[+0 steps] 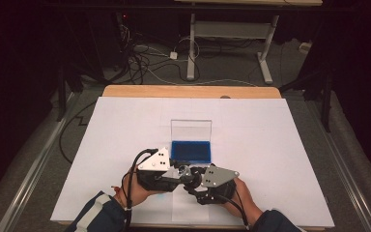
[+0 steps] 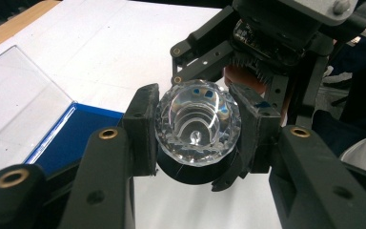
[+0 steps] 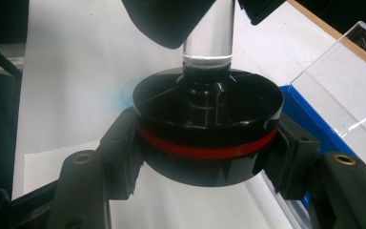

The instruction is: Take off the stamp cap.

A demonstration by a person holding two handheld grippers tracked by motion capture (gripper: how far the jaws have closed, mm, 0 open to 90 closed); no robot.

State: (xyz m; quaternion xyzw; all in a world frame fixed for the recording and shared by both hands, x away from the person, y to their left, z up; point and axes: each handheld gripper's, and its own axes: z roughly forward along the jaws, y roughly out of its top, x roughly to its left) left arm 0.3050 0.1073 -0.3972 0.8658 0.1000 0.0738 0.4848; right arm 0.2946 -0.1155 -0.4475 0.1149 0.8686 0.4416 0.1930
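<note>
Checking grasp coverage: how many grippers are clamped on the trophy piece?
2. The left gripper is shut on the faceted crystal top; the right gripper is shut on the black base with its red band.

No text, label, brand, number or sign can be read on anything here.

Two tongs (image 1: 181,174) (image 1: 192,180), one blue box (image 1: 191,151)
</note>
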